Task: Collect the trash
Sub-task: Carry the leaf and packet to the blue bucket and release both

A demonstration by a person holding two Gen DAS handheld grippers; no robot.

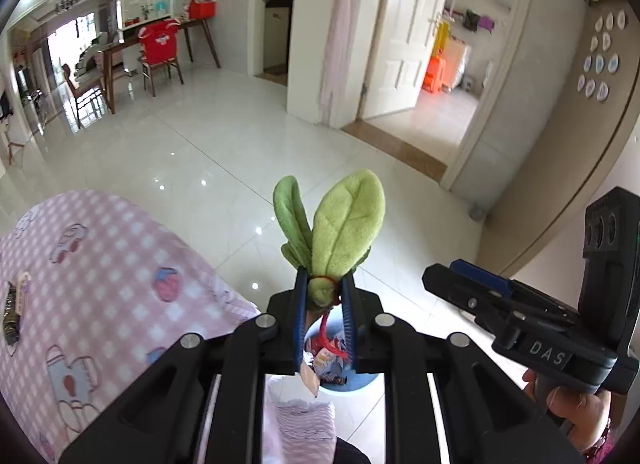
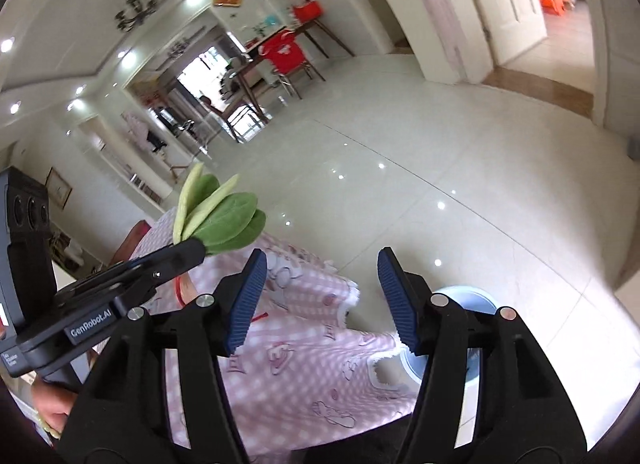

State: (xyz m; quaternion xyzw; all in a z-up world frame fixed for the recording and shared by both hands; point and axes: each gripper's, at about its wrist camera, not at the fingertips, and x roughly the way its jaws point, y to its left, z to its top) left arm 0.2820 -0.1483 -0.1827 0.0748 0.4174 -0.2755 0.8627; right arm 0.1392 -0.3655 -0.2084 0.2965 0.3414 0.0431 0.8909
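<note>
My left gripper (image 1: 325,300) is shut on a plush toy with green leaves (image 1: 340,223) and a red string, held in the air above a light blue trash bin (image 1: 352,384) that holds colourful wrappers. The toy's leaves also show in the right wrist view (image 2: 224,223), with the left gripper (image 2: 188,256) at the left. My right gripper (image 2: 320,300) is open and empty above the table edge; it shows in the left wrist view (image 1: 452,280) at the right. The blue bin (image 2: 464,300) stands on the floor below it.
A table with a pink checked cloth (image 1: 100,284) is at the left; a dark wrapper (image 1: 12,312) lies at its far left edge. The glossy tiled floor (image 1: 200,151) stretches ahead to a dining table with chairs (image 1: 156,51) and a white door (image 1: 404,35).
</note>
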